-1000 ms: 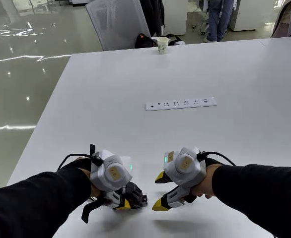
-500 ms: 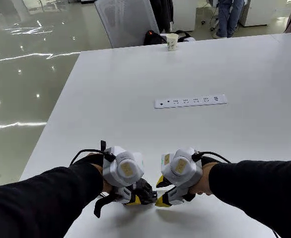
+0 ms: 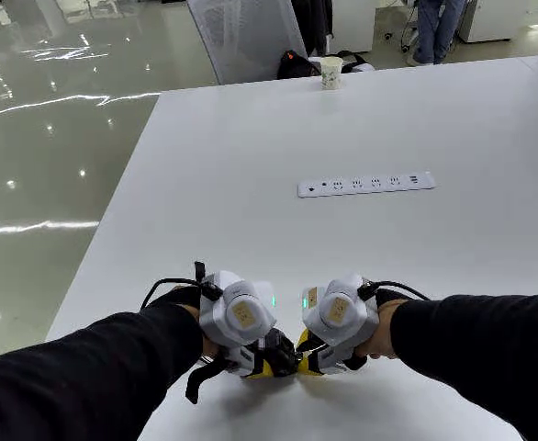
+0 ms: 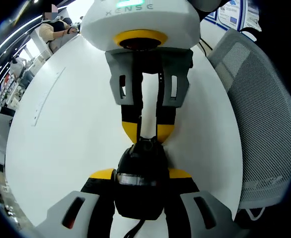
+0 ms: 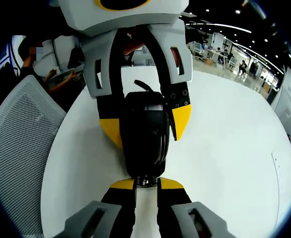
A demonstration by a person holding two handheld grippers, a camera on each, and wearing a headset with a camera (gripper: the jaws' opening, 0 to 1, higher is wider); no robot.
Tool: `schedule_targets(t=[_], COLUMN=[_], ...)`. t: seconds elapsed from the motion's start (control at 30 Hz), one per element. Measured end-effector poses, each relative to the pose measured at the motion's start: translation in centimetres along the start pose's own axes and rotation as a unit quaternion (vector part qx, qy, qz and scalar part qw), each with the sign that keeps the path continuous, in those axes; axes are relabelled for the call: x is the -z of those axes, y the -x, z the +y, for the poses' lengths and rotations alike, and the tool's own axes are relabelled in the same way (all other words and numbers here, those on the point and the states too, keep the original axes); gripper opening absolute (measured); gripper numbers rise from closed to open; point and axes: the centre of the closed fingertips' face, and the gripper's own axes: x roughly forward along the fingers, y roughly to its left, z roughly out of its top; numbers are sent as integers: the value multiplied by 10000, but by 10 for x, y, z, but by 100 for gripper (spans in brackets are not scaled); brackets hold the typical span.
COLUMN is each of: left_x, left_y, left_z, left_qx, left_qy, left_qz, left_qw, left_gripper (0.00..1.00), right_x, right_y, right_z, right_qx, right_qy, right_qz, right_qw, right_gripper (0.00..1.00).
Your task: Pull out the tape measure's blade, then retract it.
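Both arms reach in low over the table's [image 3: 251, 184] near edge. The left gripper [image 4: 140, 173] squeezes the black tape measure [image 4: 138, 191]. The right gripper [image 5: 146, 184], facing it, pinches its metal tip [image 5: 145, 180]. A power strip [image 3: 365, 184] lies farther back.

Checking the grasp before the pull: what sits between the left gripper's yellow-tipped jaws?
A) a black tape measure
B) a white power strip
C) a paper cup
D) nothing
A: in the left gripper view, the black tape measure sits clamped between the two yellow-tipped jaws of the left gripper.
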Motion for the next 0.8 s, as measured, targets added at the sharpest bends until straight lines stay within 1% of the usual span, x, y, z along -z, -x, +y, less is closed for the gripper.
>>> schedule_targets(t=[0.03,0.07,0.1,0.23,0.3,0.37,0.4,0.57,0.67,0.8], left_x=[0,0,-1,-1,-1,-1,0,0,0,0], left_y=[0,0,0,-1,-1,-1,-2,-2,-2,-3], left_z=[0,0,0,0,-1,-1,-1,0,0,0], left_qx=[-5,-4,-1,-8,-4,3,1,-16,-8,34], left_qy=[26,36,44,33,40,31,35,28,41,19], left_qz=[-19,-30,-38,-39,-60,-82,-90,-132,-155,-117], left_qw=[10000,10000,10000,10000,10000,10000,10000,9999,9999,9999], left_gripper=[33,33,33,33,33,33,33,33,33,33], right_x=[1,3,2,3,3,3,3,3,3,4], right_y=[0,-1,-1,-1,-1,-1,-1,0,-1,-1], right_z=[0,0,0,-1,-1,0,0,-1,-1,-1], right_qx=[25,64,45,55,65,34,-20,-61,-72,-65], right_qy=[37,-128,-207,-322,-165,-170,39,-274,-268,-239], right_qz=[32,91,101,187,218,222,185,-61,-64,-66], right_qw=[10000,9999,9997,9993,9996,9996,9998,9996,9996,9997], right_gripper=[13,13,13,13,13,13,13,12,11,11])
